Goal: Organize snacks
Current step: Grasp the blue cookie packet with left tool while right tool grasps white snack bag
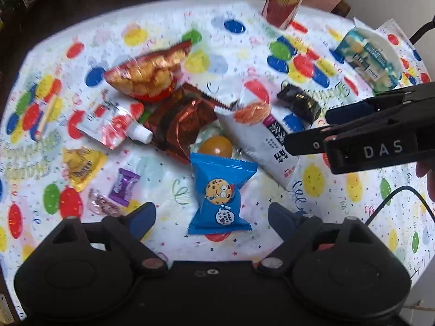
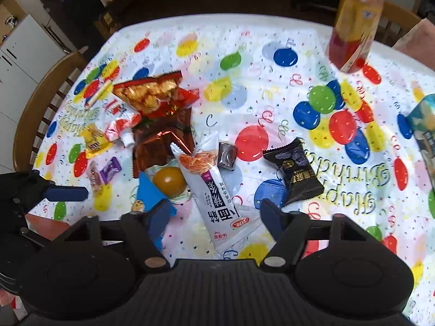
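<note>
A heap of snacks lies on the balloon-print tablecloth (image 1: 163, 21). A blue cookie packet (image 1: 220, 193) rests between the open fingers of my left gripper (image 1: 212, 213), which hovers just above it. A long white noodle-snack packet (image 2: 217, 190) lies between the open fingers of my right gripper (image 2: 214, 217). Beside it are a round orange jelly cup (image 2: 169, 180), a black packet (image 2: 295, 174) and a small brown wrapped sweet (image 2: 227, 155). Behind are a red foil bag (image 1: 176, 125), a bag of golden puffs (image 1: 146, 73) and a white-and-red spouted pouch (image 1: 114, 125).
A juice bottle (image 2: 353, 27) stands at the far right of the table. A blue-green bag (image 1: 367, 57) lies at the right edge. Small yellow (image 1: 81, 168), purple (image 1: 123, 187) and pink candies sit at left. A wooden chair (image 2: 40, 103) stands beyond the left edge. A cable (image 1: 394, 198) trails near right.
</note>
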The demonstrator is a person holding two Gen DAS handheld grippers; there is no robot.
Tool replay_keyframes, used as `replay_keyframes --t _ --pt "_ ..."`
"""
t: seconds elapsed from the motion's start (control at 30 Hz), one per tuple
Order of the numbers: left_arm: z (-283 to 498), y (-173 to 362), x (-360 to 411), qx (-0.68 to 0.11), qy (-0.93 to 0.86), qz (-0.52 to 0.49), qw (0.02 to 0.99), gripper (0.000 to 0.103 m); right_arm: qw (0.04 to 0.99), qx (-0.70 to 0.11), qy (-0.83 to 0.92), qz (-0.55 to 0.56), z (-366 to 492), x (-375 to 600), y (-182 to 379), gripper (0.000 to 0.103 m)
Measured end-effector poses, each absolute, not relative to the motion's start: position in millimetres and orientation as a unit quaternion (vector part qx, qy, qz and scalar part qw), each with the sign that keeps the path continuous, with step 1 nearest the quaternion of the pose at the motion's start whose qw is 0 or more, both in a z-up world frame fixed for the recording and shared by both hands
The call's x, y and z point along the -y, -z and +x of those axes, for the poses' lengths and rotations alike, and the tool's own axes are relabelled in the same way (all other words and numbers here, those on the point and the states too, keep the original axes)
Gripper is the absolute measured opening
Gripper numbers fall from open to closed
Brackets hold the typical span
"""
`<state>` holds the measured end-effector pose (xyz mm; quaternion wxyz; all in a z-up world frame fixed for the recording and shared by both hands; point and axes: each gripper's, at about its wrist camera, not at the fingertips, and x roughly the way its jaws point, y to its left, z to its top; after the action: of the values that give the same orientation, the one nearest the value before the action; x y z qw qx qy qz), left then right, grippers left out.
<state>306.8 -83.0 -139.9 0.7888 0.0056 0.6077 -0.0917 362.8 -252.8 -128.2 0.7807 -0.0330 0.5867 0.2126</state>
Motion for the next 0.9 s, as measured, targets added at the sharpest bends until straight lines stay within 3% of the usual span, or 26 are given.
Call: replay_keyframes --t 0.3,0.57,0.7,0.9 --pt "326 172 80 -0.645 0.085 -0.022 0.759 0.072 0.763 -0.608 -0.219 -0.035 374 244 158 0.042" --pt "332 182 86 -0.655 0.096 -0.028 0.749 0.055 0.764 -0.608 -0.213 -0.046 374 239 167 0.029" --pt "332 183 86 -0.654 0.095 -0.033 0.750 0.040 0.766 -0.606 -0.209 -0.045 372 240 167 0.022" --pt "331 180 86 -0.646 0.096 -0.039 0.757 0.033 0.769 -0.603 -0.208 -0.031 368 240 163 0.014"
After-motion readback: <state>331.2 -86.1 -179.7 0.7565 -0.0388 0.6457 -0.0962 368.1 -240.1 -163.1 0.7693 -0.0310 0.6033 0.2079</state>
